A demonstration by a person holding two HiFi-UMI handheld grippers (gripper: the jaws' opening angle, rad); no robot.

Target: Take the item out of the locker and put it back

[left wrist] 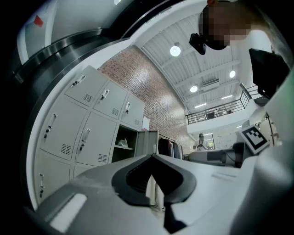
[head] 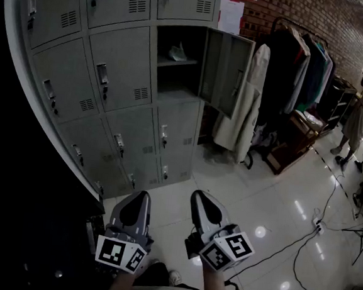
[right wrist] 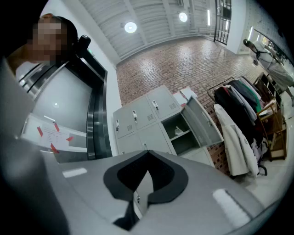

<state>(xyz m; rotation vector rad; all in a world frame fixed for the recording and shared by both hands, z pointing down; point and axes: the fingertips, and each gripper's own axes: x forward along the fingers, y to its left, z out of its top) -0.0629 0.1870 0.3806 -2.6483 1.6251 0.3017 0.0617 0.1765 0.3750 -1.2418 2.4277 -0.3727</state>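
Note:
A bank of grey lockers (head: 106,71) stands ahead, and one compartment (head: 175,77) has its door (head: 226,70) swung out to the right. On the shelf inside lies a pale crumpled item (head: 178,52), which also shows as a small pale item (left wrist: 121,142) in the left gripper view and as a pale item (right wrist: 178,131) in the right gripper view. My left gripper (head: 143,195) and right gripper (head: 199,194) are held side by side low in the head view, well short of the lockers. Both have their jaws closed together and hold nothing.
Right of the open door hangs a white coat (head: 248,109) beside a clothes rack (head: 302,63) of dark garments. A low wooden cart (head: 295,142) stands beneath. Cables (head: 312,241) trail over the glossy floor, and a person (head: 360,119) stands at the far right.

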